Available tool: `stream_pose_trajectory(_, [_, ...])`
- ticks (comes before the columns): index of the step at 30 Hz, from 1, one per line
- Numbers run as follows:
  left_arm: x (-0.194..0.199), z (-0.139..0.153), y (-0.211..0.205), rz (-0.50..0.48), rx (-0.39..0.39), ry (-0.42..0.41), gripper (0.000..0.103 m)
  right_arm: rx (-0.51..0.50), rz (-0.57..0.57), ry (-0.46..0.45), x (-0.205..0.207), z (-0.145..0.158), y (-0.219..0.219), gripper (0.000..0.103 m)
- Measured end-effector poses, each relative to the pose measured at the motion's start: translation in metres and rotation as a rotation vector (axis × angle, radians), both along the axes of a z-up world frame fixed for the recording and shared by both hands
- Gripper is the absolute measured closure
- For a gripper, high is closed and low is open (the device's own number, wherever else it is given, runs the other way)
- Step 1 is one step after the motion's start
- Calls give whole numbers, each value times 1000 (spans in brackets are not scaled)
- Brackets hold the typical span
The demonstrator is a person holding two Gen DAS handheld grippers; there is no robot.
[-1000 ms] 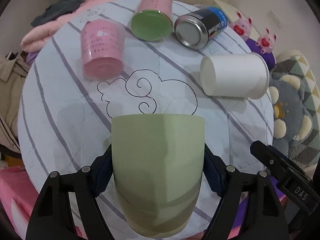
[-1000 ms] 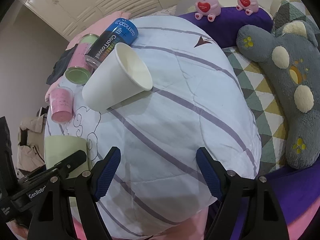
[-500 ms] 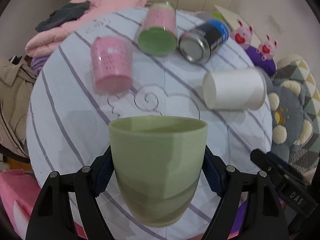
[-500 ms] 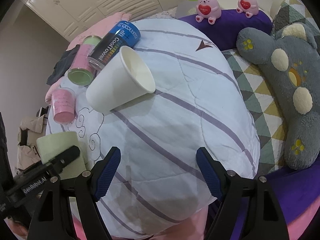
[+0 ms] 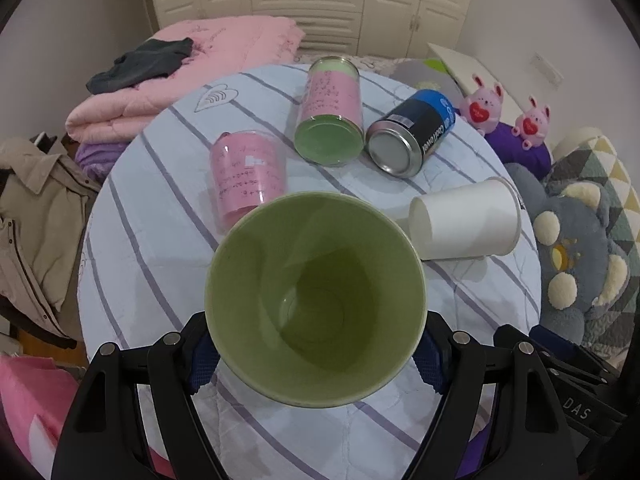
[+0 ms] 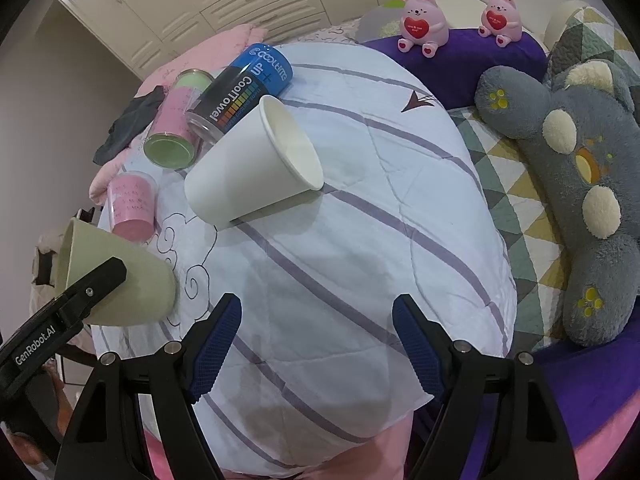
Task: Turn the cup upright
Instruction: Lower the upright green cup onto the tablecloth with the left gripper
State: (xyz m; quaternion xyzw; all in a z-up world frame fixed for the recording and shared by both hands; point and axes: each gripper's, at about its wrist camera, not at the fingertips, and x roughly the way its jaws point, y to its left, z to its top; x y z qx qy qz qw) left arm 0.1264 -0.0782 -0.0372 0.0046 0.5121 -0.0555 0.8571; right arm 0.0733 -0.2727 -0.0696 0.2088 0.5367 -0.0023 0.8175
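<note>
Between the fingers of the left gripper (image 5: 316, 354) sits the green cup (image 5: 315, 300), clamped at its sides and tilted so its open mouth faces the left wrist camera, above the striped quilt (image 5: 160, 248). The right gripper (image 6: 317, 334) hangs empty over the quilt, jaws spread wide. Beyond lie a white paper cup (image 6: 252, 168), a pink cup (image 5: 248, 178) and two cans, all on their sides.
</note>
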Motion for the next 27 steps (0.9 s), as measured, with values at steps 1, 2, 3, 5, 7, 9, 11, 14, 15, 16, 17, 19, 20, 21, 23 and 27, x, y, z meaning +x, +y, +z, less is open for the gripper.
stream_pose_trajectory(1, [1, -2, 1, -2, 7, 13, 23, 3, 0, 2, 0, 0, 0, 24])
stream_pose_trajectory(2, [-1, -3, 1, -1, 10, 21, 23, 4, -1, 4, -1, -1, 0, 24])
stream_pose_trajectory(3, [-1, -5, 2, 0, 6, 29, 23, 2, 0, 6, -1, -2, 0, 24])
stream_pose_trajectory(5, [-3, -5, 4, 1, -2, 28, 23, -2, -2, 10, -1, -2, 1, 24])
stream_pose_trajectory(7, [-5, -2, 4, -4, 6, 9, 21, -1, -3, 14, -2, -3, 2, 24])
stream_pose_trajectory(9, [-8, 2, 2, -4, 19, -14, 20, 1, 1, 15, -2, -4, 3, 24])
stream_pose_trajectory(11, [-10, 4, 1, -10, 28, -33, 19, -1, 4, 15, -3, -4, 4, 24])
stream_pose_trajectory(14, [-13, 7, -1, -24, 26, -42, 19, -1, 6, 13, -3, -3, 5, 24])
stream_pose_trajectory(15, [-13, 7, -1, -28, 25, -41, 19, -2, 7, 13, -3, -3, 6, 24])
stream_pose_trajectory(16, [-13, 6, -2, -33, 27, -41, 19, -3, 8, 14, -4, -3, 6, 24])
stream_pose_trajectory(17, [-13, 6, -2, -34, 27, -42, 19, -3, 8, 15, -4, -3, 6, 24])
stream_pose_trajectory(19, [-14, 6, -2, -34, 27, -41, 19, 0, 7, 16, -5, -3, 6, 24])
stream_pose_trajectory(20, [-14, 6, -1, -34, 27, -41, 19, 1, 7, 15, -6, -3, 6, 24])
stream_pose_trajectory(21, [-14, 7, -1, -34, 27, -42, 19, 1, 7, 15, -6, -3, 6, 24])
stream_pose_trajectory(23, [-15, 7, -1, -33, 27, -45, 19, -2, 6, 15, -8, -2, 6, 24])
stream_pose_trajectory(27, [-18, 9, 0, -30, 30, -50, 19, 0, 1, 12, -12, -1, 6, 24])
